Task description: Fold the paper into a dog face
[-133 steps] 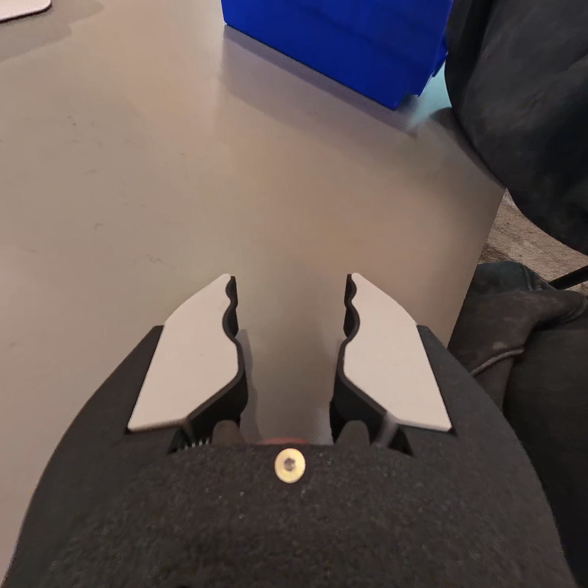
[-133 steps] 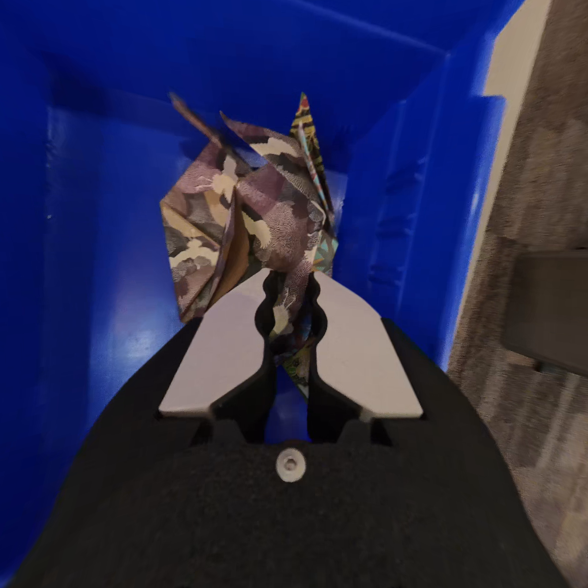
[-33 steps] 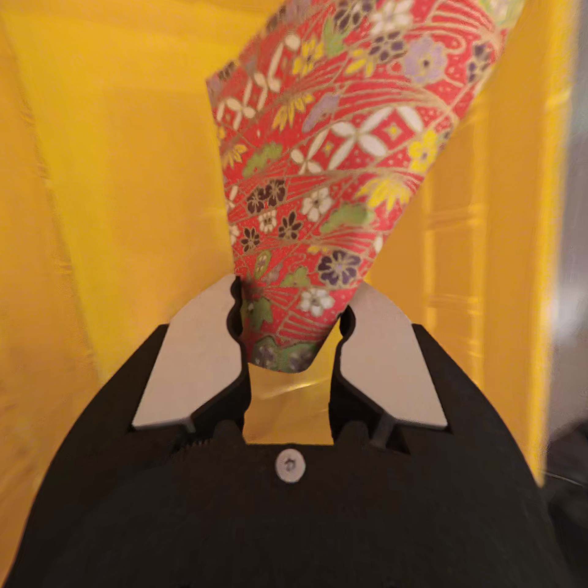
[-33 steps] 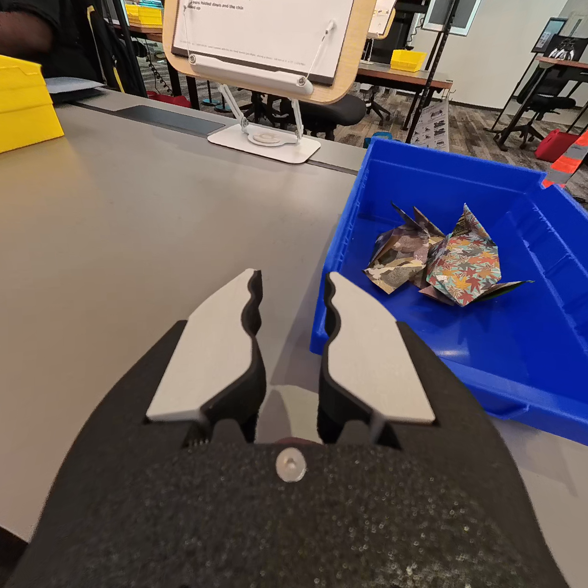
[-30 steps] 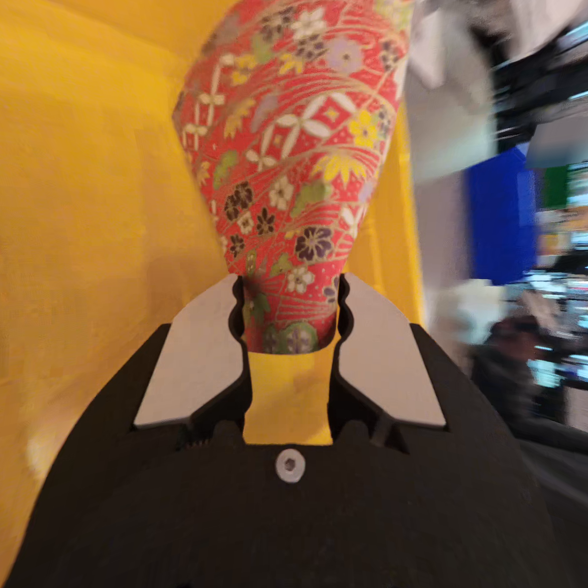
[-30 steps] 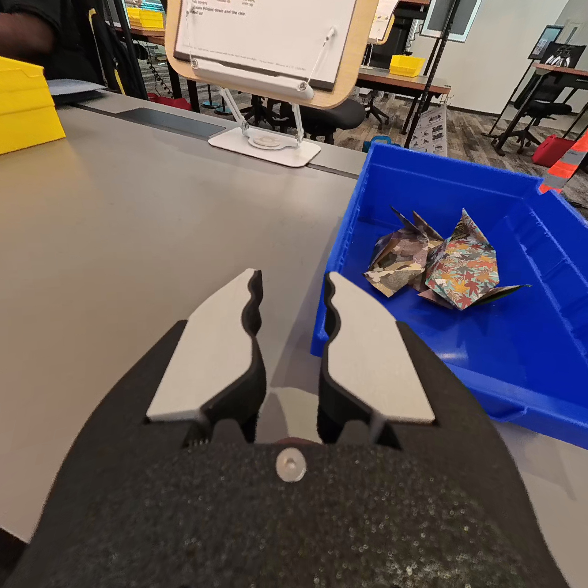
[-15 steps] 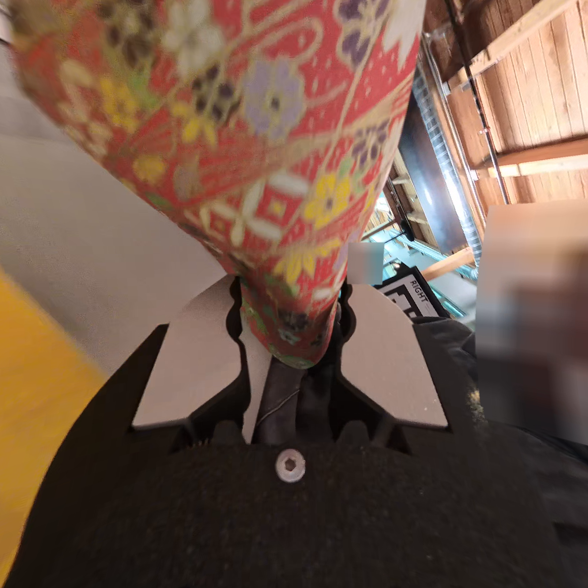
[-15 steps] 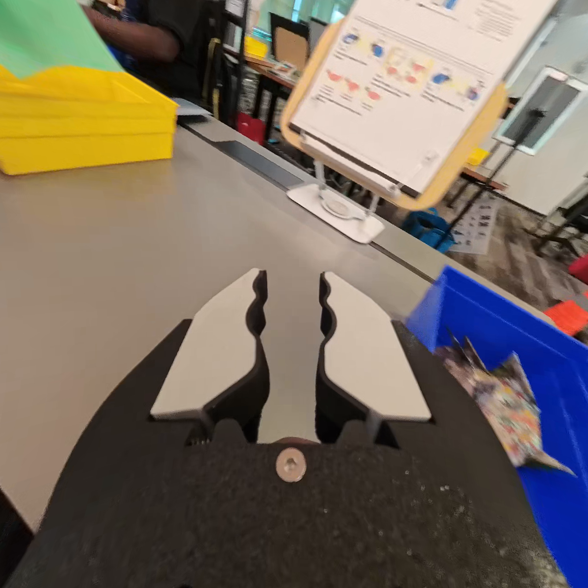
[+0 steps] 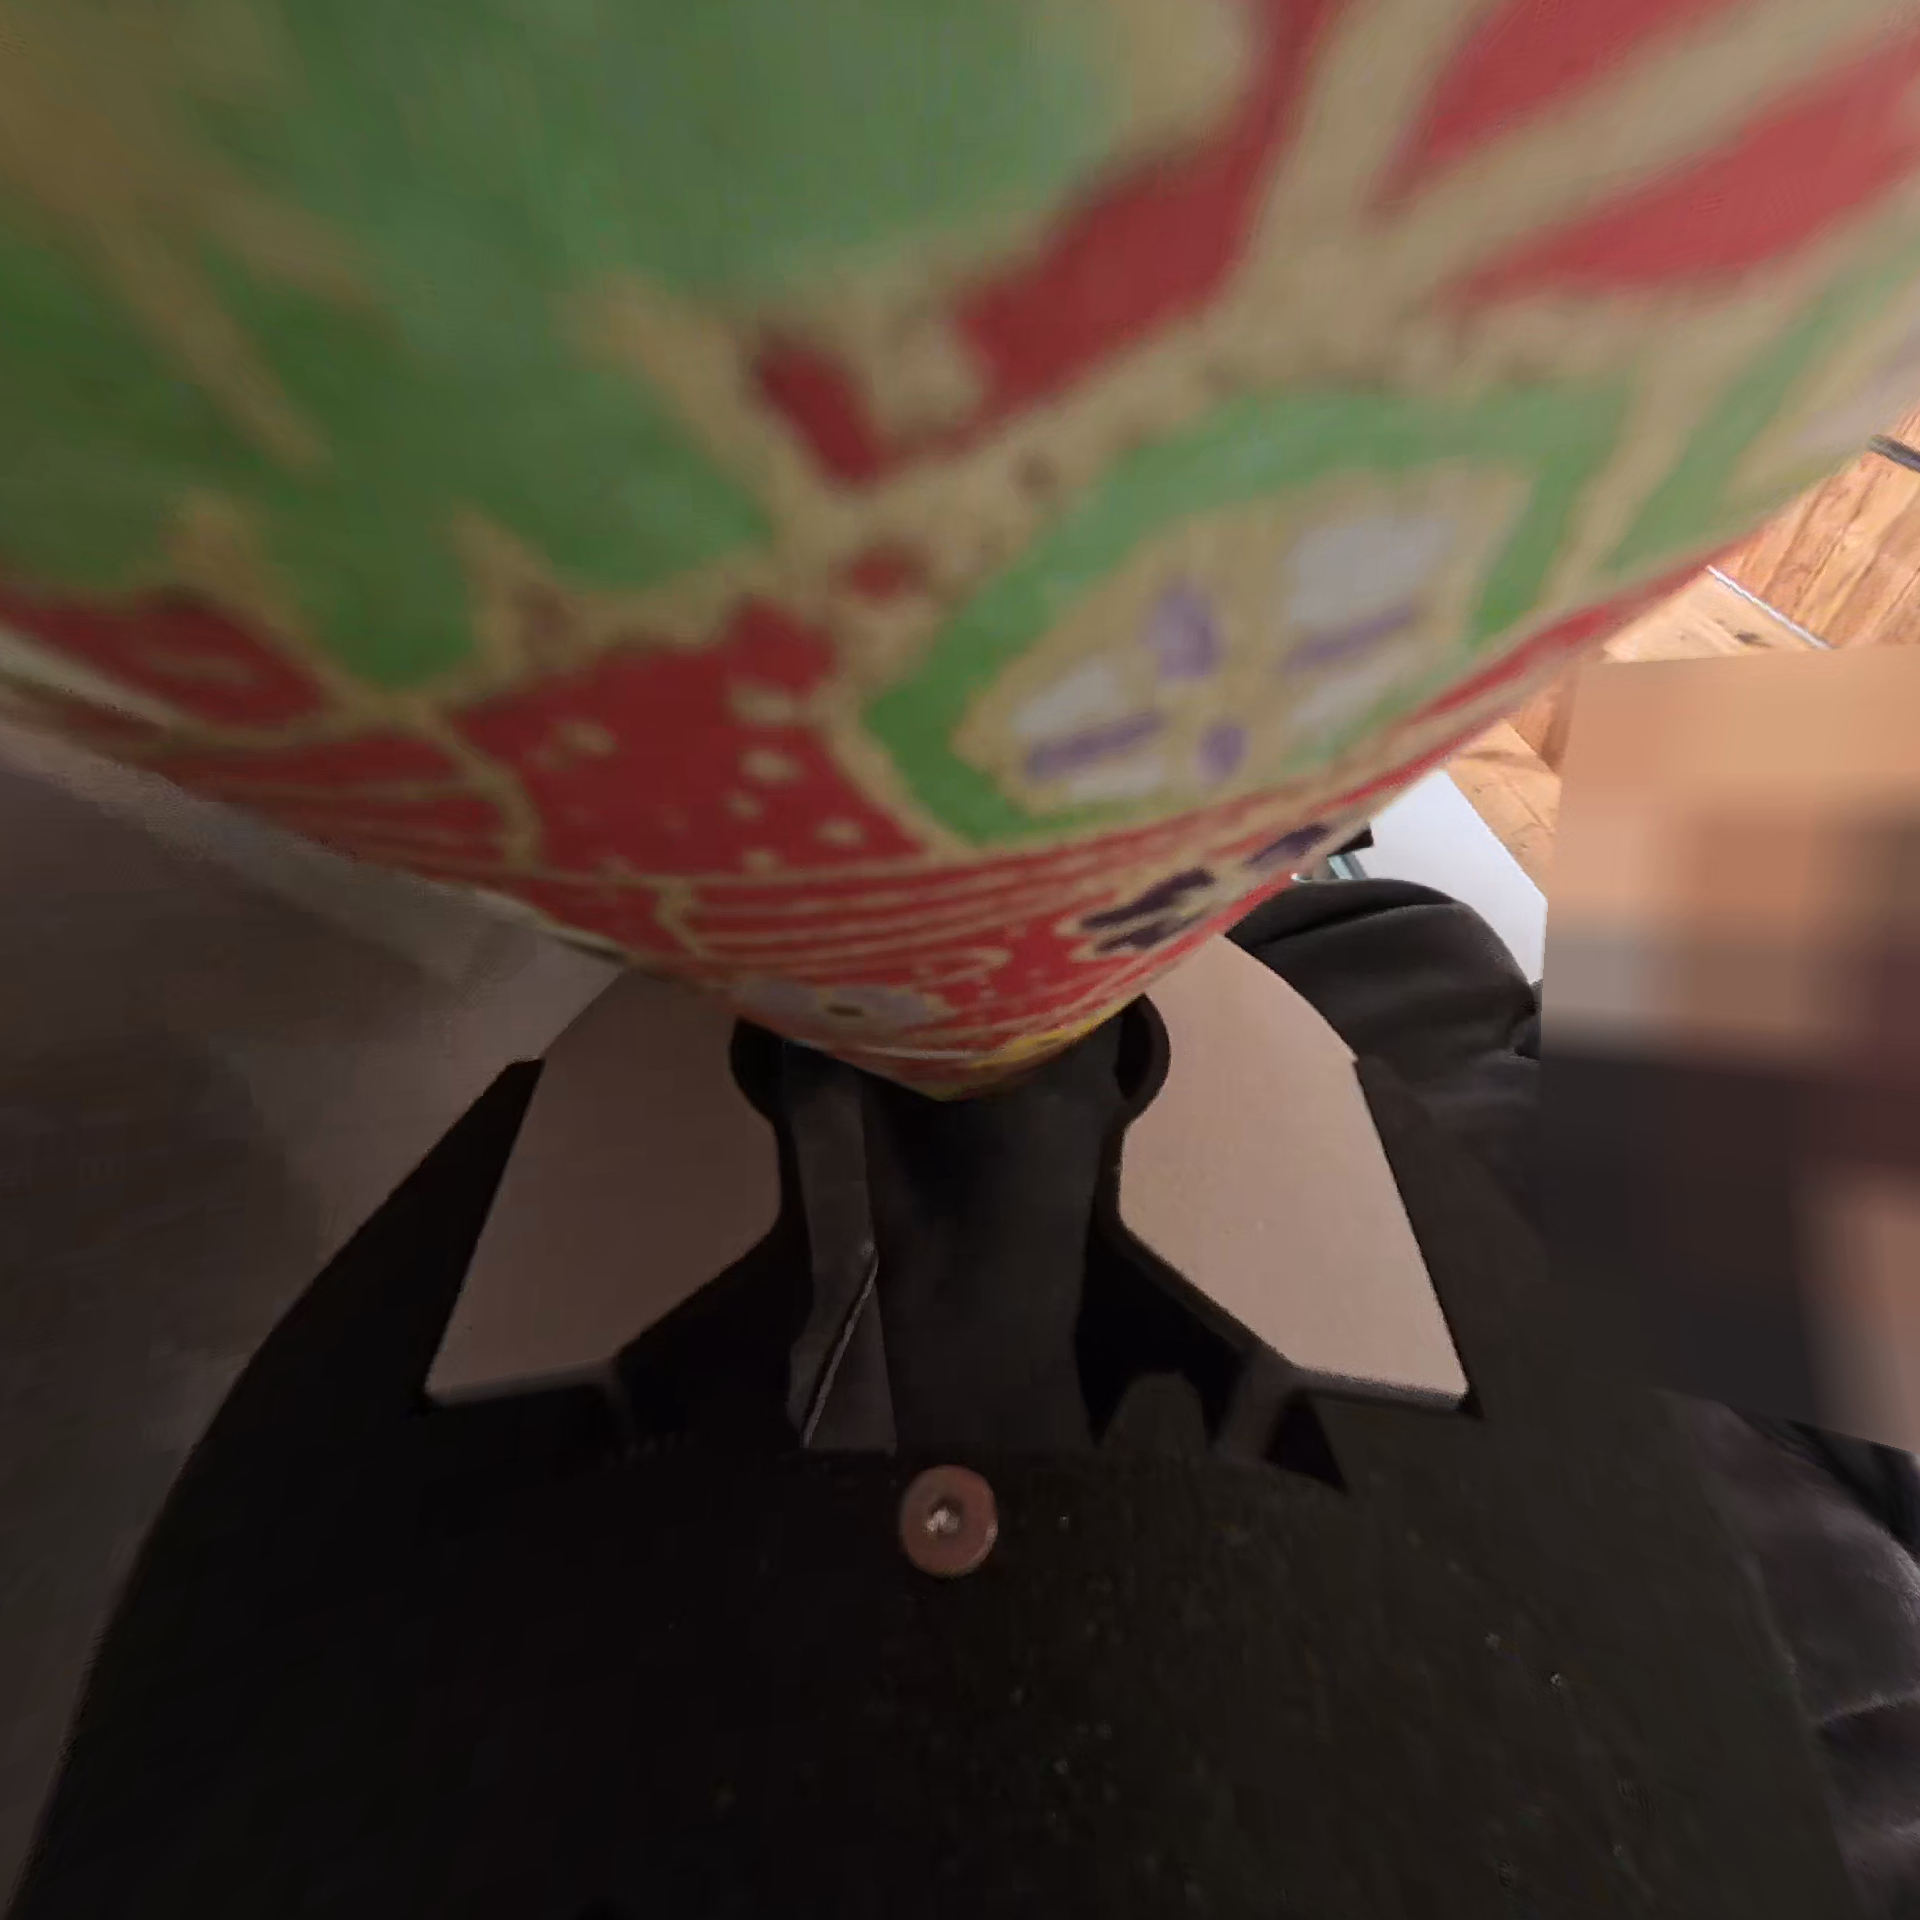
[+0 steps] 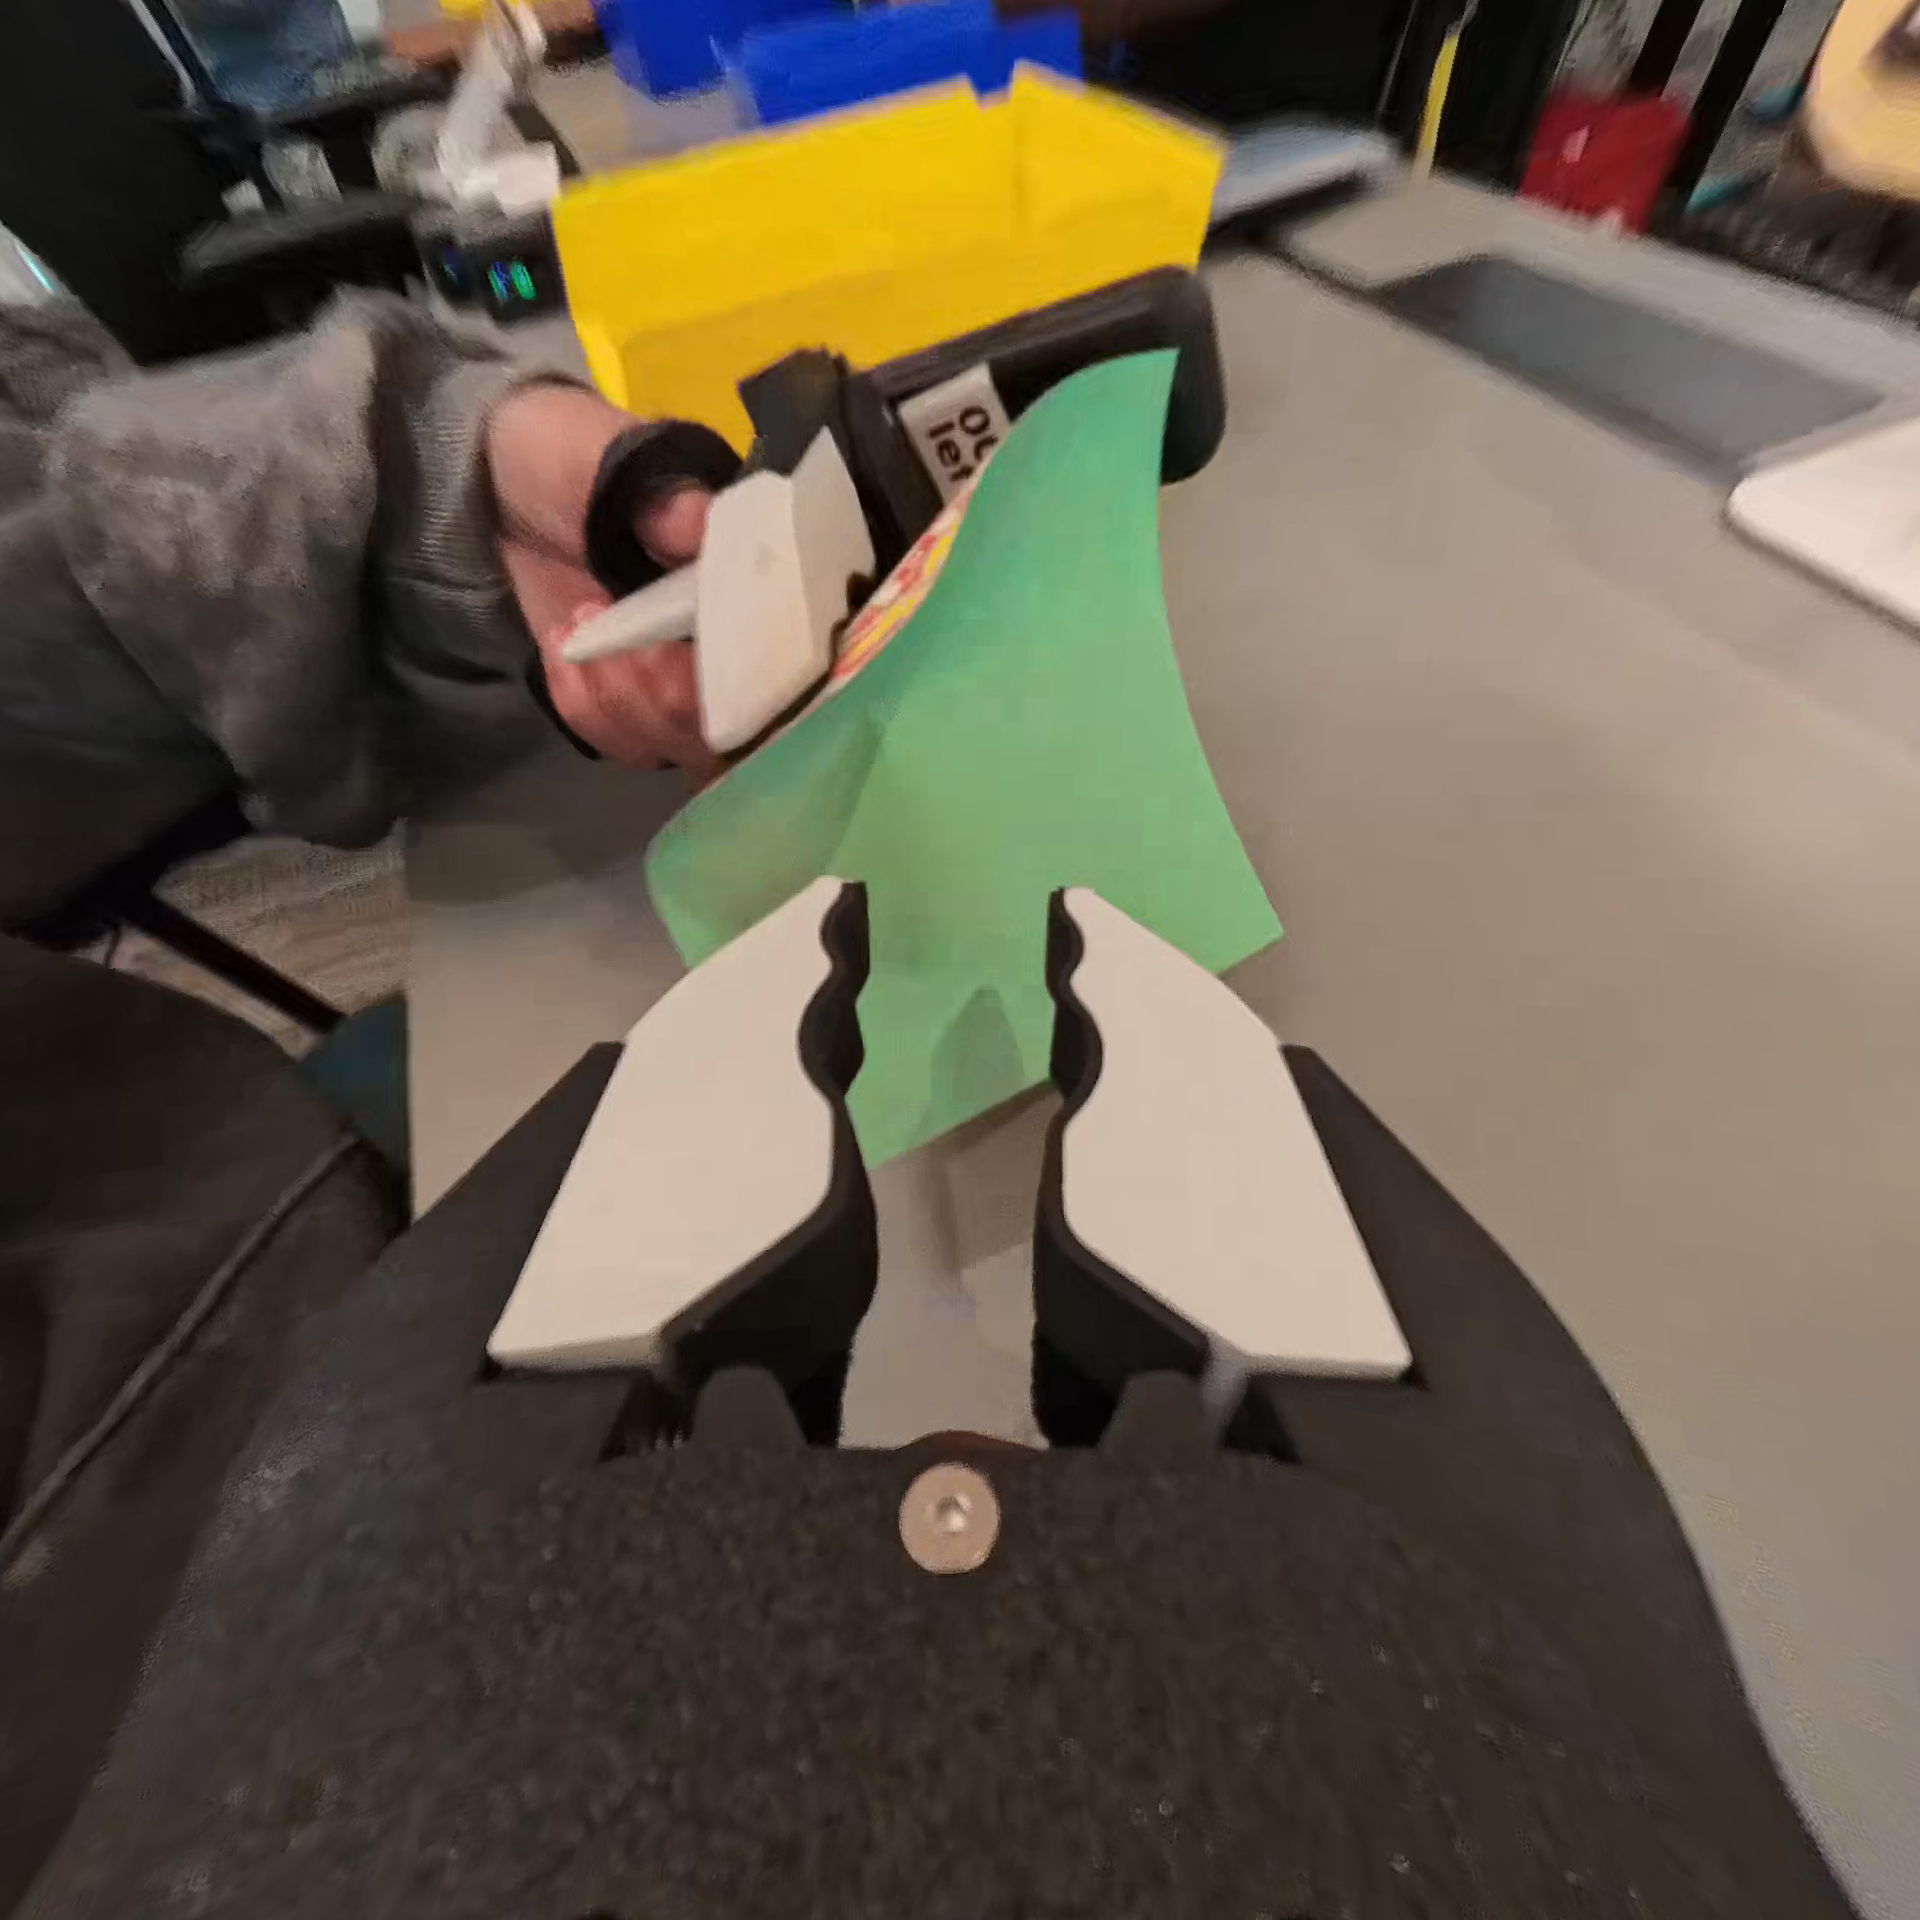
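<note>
The paper [image 9: 831, 520] has a red floral print on one side and plain green on the other. In the left wrist view it is blurred and fills the top of the frame. My left gripper [image 9: 945, 1049] is shut on one corner of it. The right wrist view shows that gripper [image 10: 831, 582] in a person's hand, with the paper [image 10: 1018, 748] hanging green side out and its lower edge near the grey table [image 10: 1507, 831]. My right gripper [image 10: 951, 914] is open and empty, with its fingertips just in front of the paper's lower edge.
A yellow bin [image 10: 883, 229] stands on the table behind the left gripper. Blue bins [image 10: 873, 52] are farther back. A white stand base [image 10: 1849, 520] sits at the right edge. The person's grey sleeve [image 10: 260, 582] reaches in from the left.
My left gripper has lifted the paper out of the yellow bin and carried it over the table. My right gripper has swung left from the blue bin to face the paper.
</note>
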Available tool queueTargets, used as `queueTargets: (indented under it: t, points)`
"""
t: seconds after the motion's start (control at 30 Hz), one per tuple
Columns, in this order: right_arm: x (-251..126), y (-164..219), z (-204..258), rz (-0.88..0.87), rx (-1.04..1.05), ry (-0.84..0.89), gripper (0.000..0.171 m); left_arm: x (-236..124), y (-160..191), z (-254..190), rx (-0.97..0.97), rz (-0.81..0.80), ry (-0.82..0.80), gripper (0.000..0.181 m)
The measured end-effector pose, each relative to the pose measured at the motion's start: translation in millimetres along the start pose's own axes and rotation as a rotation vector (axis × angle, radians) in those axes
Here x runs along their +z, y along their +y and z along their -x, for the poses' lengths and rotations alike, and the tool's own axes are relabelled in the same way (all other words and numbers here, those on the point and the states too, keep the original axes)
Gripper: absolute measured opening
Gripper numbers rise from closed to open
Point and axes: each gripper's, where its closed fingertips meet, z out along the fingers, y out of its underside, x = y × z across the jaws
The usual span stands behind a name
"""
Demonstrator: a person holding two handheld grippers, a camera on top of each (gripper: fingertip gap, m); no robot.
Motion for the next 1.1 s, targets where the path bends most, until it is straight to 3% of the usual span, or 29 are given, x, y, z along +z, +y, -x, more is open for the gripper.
queueTargets:
  t: [0.1,0.23,0.37,0.5,0.63,0.77,0.97,1.1]
  points:
    - [14,33,-21,0.154,0.003,0.034,0.031,16,3,22,-0.061,0.059,-0.021,0.069]
    - [25,58,-44,0.22,0.082,0.082,0.02,13,10,37,-0.086,0.101,-0.124,0.08]
    - [36,79,-60,0.336,0.12,0.117,0.002,-10,21,44,-0.072,0.12,-0.273,0.087]
    - [41,90,-73,0.45,0.048,0.226,0.0,-48,31,48,-0.009,0.077,-0.477,0.084]
    - [48,86,-79,0.453,0.136,0.342,0.0,-80,29,47,0.167,-0.051,-0.736,0.072]
    - [58,76,-74,0.396,0.207,0.355,0.0,-71,26,54,0.315,-0.094,-0.859,0.05]
    - [36,56,-83,0.359,-0.023,0.33,0.0,-77,17,83,0.457,-0.072,-1.182,0.021]
    - [41,66,-98,0.39,-0.081,0.332,0.0,-79,13,92,0.469,-0.034,-1.238,0.01]
